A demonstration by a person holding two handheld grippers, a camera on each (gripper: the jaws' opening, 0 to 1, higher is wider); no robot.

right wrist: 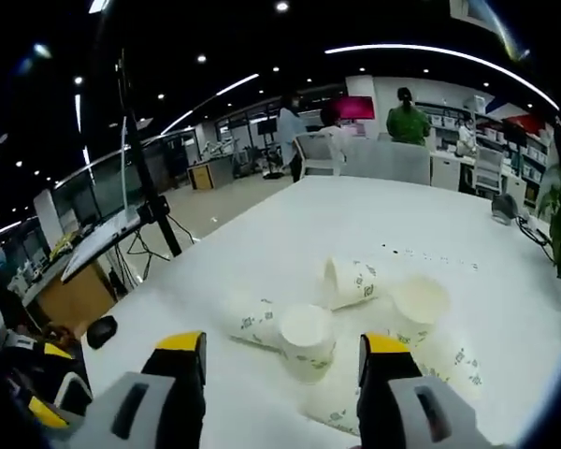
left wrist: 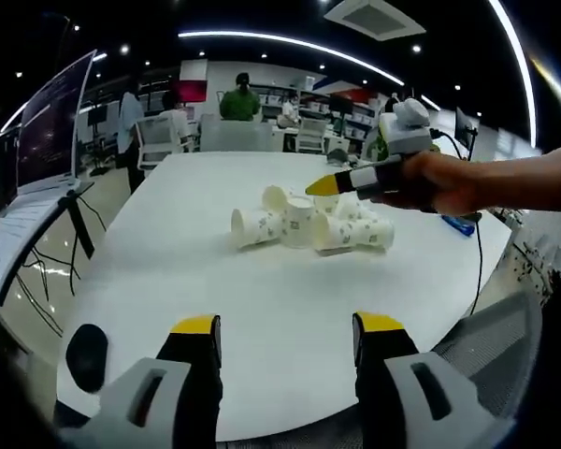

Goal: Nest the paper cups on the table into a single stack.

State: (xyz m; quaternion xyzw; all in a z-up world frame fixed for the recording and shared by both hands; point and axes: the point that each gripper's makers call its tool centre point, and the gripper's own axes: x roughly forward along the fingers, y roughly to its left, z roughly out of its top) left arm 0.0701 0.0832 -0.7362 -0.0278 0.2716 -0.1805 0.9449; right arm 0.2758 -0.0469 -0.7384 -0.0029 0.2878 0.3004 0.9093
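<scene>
A white counter (left wrist: pixel 168 281) stands in an open office with ceiling strip lights; paper cups (left wrist: pixel 310 223) lie tumbled near its middle; the right tongs (right wrist: pixel 282 351) hover over them, parted and empty; the left tongs (left wrist: pixel 285 327) hang back, also parted.

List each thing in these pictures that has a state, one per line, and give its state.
Paper cups: loose cluster on the table, most lying on their sides, not yet one stack.
Left gripper: open, empty, short of the cups.
Right gripper: open, empty, over the cluster.
White table: bears the cups.
</scene>
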